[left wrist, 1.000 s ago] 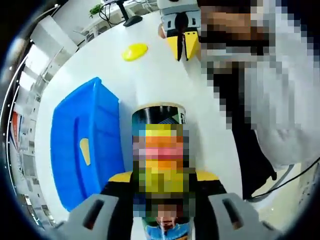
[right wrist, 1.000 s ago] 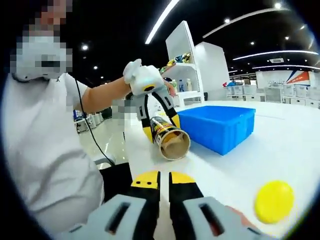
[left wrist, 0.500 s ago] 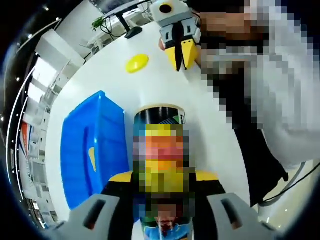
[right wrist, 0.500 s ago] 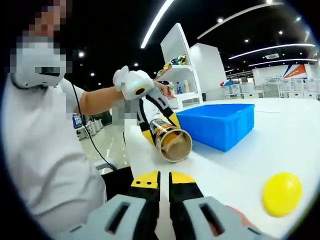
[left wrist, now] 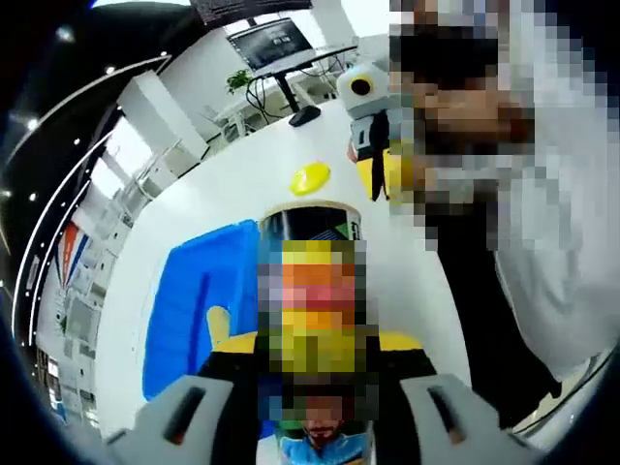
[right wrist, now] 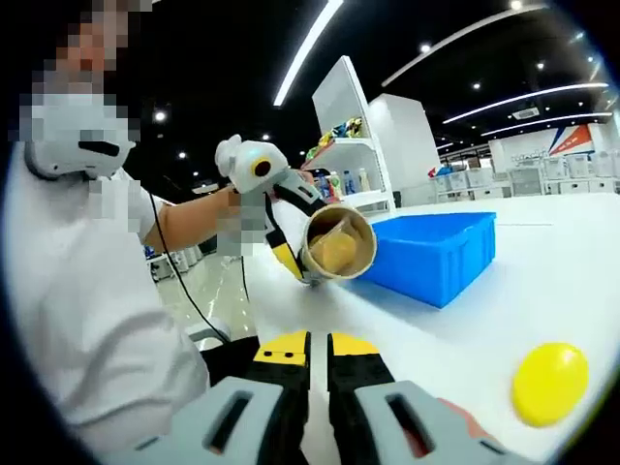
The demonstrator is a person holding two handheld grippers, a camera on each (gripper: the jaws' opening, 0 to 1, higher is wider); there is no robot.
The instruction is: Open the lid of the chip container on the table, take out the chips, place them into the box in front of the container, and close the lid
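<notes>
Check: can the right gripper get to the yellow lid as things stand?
Probably yes. The right gripper is shut and holds nothing, and the yellow lid lies alone on bare white table just off to its side. The can is up in the left gripper, well clear.

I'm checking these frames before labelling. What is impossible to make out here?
- Chip container, left gripper view: label blurred by mosaic; base cut off by the edge.
- Blue box, right gripper view: wall hides its inside.
- Chip container's mouth, right gripper view: chip count too small to tell.
</notes>
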